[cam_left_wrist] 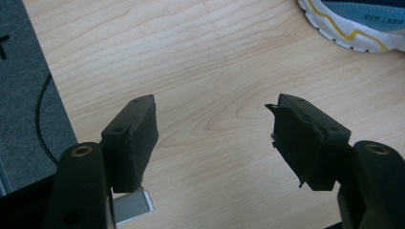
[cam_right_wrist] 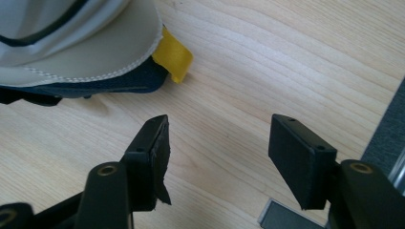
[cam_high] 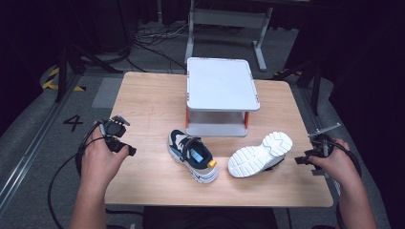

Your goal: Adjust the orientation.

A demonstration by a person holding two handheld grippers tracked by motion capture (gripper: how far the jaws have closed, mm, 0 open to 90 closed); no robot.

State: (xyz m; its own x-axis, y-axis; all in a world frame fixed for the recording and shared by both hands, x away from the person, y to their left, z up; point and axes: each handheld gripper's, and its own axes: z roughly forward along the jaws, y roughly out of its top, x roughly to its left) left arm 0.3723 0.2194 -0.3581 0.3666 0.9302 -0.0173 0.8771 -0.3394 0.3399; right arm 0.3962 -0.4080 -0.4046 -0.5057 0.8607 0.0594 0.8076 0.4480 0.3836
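Two navy, cream and white sneakers lie on the wooden table. One shoe stands upright near the middle, its yellow heel tab toward the front. The other shoe lies on its side to the right, white sole facing up. My left gripper hovers over the table's left edge, open and empty; its view has a strip of the upright shoe's sole at the top right. My right gripper is open just right of the tipped shoe, whose heel and yellow tab lie close ahead of its jaws.
A white two-tier stand with orange legs sits at the back middle of the table. Cables and metal frame legs are on the grey floor behind. The table's left edge and right edge lie close to the grippers.
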